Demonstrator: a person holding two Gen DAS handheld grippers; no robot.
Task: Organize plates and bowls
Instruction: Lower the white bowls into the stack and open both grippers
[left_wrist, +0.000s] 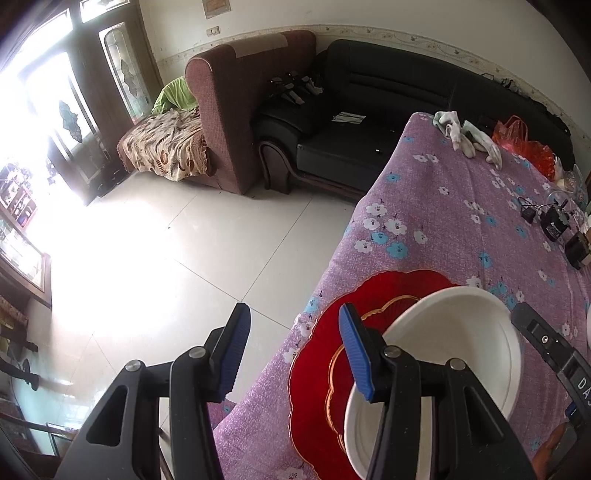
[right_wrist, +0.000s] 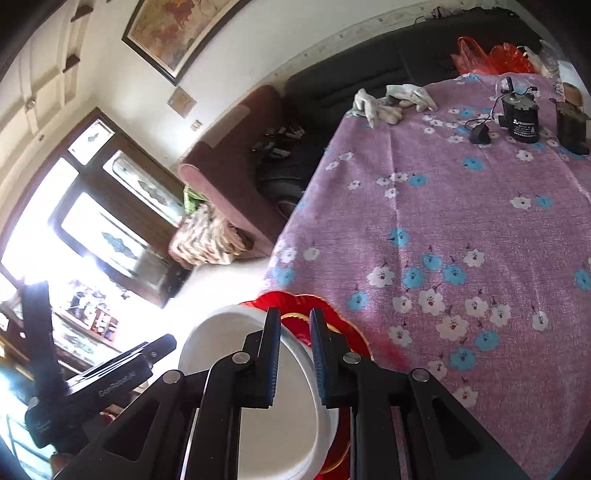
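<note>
the right tool (right_wrist: 293, 354), narrowly gapped astride the bowl (right_wrist: 258, 406) rim over the red plate (right_wrist: 332, 317), is nearer; the left tool (left_wrist: 291, 350) gapes empty beside.

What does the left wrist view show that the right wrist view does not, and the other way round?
Only the left wrist view shows the left gripper from behind, with empty jaws standing apart, and the full length of the black sofa.

Only the right wrist view shows the framed painting on the wall and the right gripper with its fingers astride the bowl's rim.

Both show the white bowl resting on the red plate, the purple floral tablecloth, the pale gloves and the red bag.
</note>
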